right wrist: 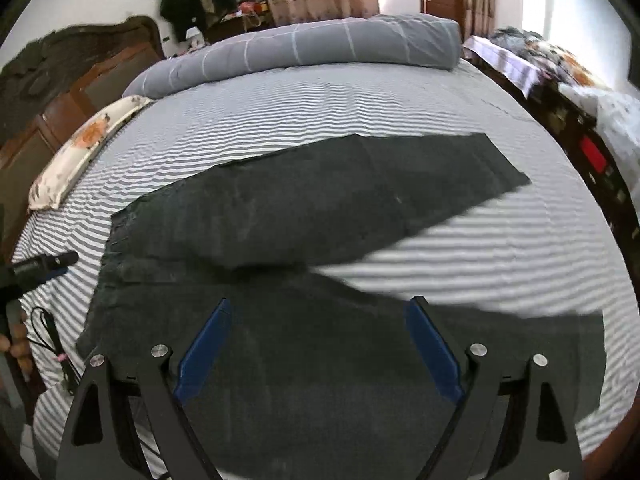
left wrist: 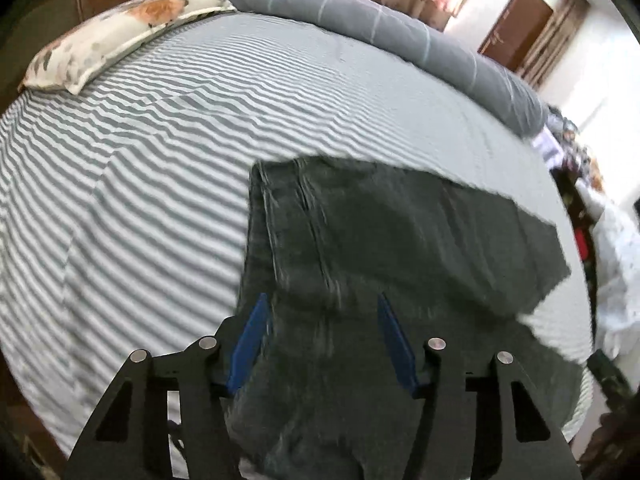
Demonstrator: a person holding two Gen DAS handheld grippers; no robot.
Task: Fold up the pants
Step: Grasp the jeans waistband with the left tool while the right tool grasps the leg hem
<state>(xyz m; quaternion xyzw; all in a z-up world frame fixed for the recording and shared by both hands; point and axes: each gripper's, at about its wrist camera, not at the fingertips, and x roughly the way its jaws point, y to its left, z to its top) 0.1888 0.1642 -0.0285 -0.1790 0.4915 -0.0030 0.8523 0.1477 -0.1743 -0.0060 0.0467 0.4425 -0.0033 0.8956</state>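
Both tongs, left (left wrist: 322, 300) and right (right wrist: 320, 304), gape over pants (right wrist: 304, 208) near pillow (right wrist: 80, 148).

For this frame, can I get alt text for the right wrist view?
Dark pants lie spread out on a bed with a striped sheet, legs pointing right, with the open right tool over the near leg. A floral pillow and a rolled gray blanket lie further back.
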